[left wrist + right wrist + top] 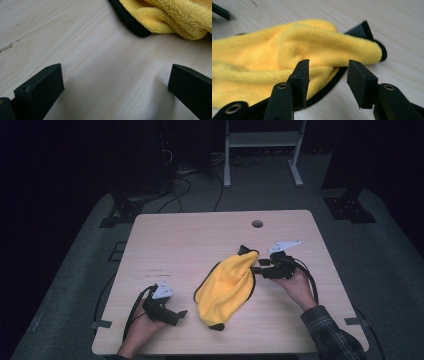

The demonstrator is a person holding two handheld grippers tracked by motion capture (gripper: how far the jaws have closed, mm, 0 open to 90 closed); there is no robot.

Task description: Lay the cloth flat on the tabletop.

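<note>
Two grippers are on my screen, both above the wooden table (165,237). My right gripper (256,266) sits at the far end of the yellow cloth (227,287), jaws partly apart with nothing clamped; the cloth's black-edged fold lies just beyond the tips. My left gripper (183,313) rests near the near edge, jaws spread wide over bare wood, the cloth's near corner just ahead. That cloth lies bunched around the table's middle.

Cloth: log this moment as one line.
cloth: bunched on table | right gripper: open at cloth edge, no grip | left gripper: open, apart from cloth
</note>
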